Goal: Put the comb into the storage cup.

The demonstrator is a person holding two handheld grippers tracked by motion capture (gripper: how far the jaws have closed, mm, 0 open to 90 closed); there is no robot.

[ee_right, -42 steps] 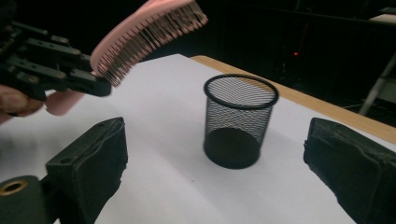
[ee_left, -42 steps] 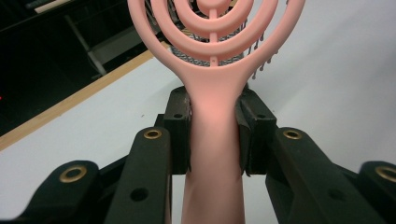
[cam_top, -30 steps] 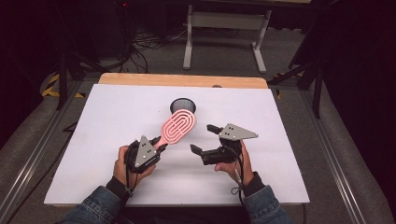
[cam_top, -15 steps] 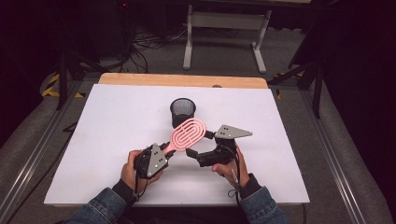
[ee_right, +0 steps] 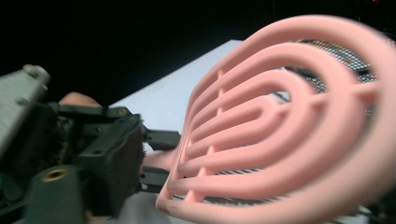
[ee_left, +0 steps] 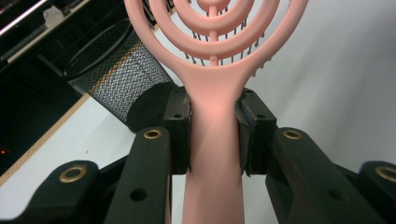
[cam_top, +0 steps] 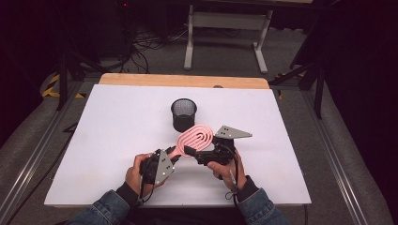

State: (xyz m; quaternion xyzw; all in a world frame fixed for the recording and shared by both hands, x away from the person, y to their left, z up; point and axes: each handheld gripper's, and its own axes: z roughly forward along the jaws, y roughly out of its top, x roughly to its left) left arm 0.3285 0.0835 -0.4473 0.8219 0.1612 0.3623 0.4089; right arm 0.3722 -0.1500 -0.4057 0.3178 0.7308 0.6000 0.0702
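Note:
A pink hairbrush [cam_top: 197,136] with looped ribs is held up over the white table. My left gripper [cam_top: 174,153] is shut on its handle [ee_left: 215,154], and both pads press the neck just below the head. From the right, my right gripper [cam_top: 190,152] reaches the brush head [ee_right: 280,121]. Its jaws have just been closing with the head between them. Its left fingertip [ee_right: 116,154] stands a little apart from the brush's edge, and the other one is hidden behind the head. A black mesh cup [cam_top: 183,115] stands upright just beyond the brush.
The white table sheet [cam_top: 94,154] ends in a wooden strip [cam_top: 183,80] at the far side. Beyond it are a grey stand [cam_top: 225,28] and cables on a dark floor. Metal rails [cam_top: 28,164] run along both sides of the table.
My left hand has carried the brush to the right, so its head now lies between the right gripper's jaws. The right gripper's jaws have narrowed; that hand has stayed in place.

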